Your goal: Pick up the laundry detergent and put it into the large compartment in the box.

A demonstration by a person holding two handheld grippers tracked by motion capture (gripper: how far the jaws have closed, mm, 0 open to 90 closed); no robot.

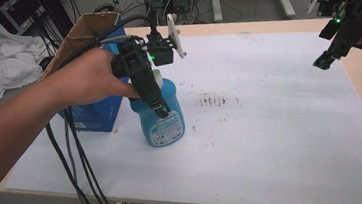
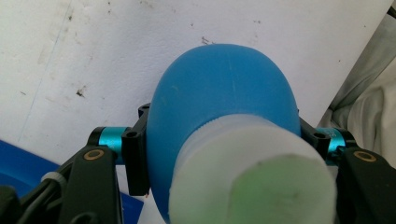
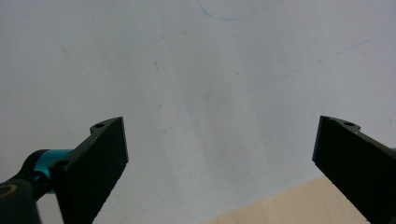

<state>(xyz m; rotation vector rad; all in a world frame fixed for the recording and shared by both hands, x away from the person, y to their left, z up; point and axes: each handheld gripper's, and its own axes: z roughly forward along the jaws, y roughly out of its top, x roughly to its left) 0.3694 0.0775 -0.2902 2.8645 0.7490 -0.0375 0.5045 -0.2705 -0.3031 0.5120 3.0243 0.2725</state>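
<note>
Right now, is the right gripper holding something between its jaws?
No, the right gripper has its jaws wide apart, with the bare white table cover between them.

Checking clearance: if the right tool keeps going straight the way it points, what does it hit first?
Likely the white table cover, near the bare wooden edge. The right tool is open, nothing between its jaws, and its view ahead looks free of objects; depth is unclear.

Blue bottle - white cap, upright, mid-table
</note>
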